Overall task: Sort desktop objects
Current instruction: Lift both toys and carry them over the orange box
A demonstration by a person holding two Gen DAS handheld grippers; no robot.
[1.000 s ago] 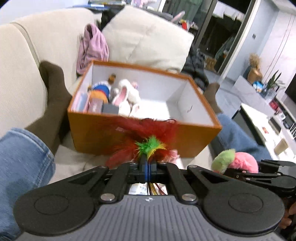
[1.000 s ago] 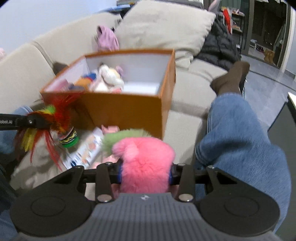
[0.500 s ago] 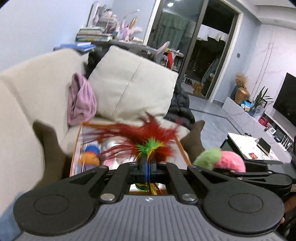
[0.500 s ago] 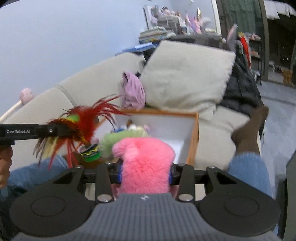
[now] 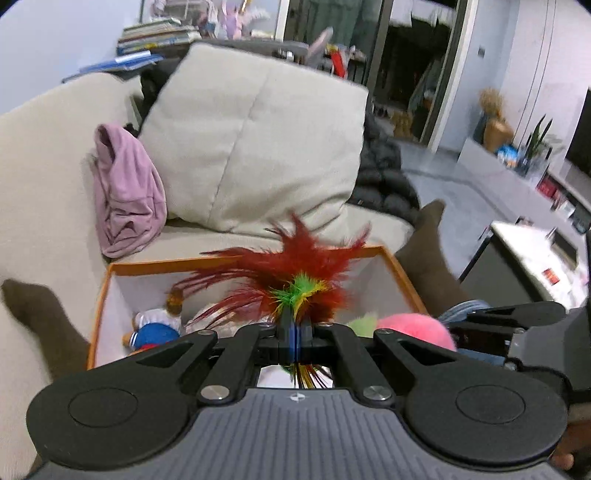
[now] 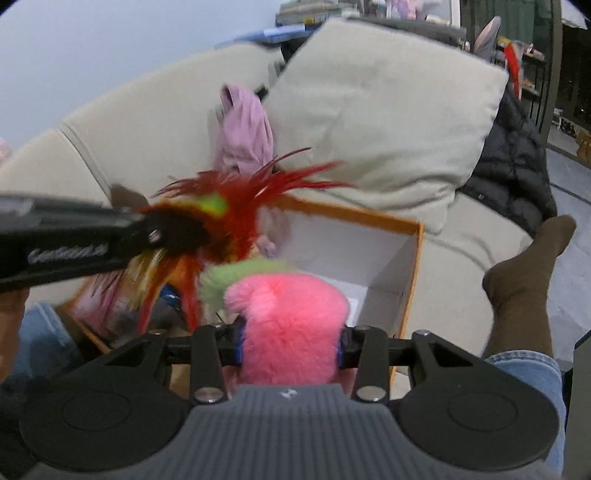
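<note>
Feather toy and pink plush held over the orange box

The red feather toy (image 5: 295, 273) is pinched in the left gripper (image 5: 295, 334), its fingers pressed together on the feathers; the pink plush toy (image 6: 291, 325) is squeezed between the right gripper's (image 6: 290, 349) fingers. Both hang above the open orange box (image 6: 415, 266), which holds a small doll (image 5: 155, 328), on the beige sofa (image 5: 48, 155) between the person's legs

A home living room: a beige sofa (image 5: 55, 155) with a big cushion (image 5: 255, 147), stacked books (image 5: 159, 33) behind, perhaps a television at the right edge.
</note>
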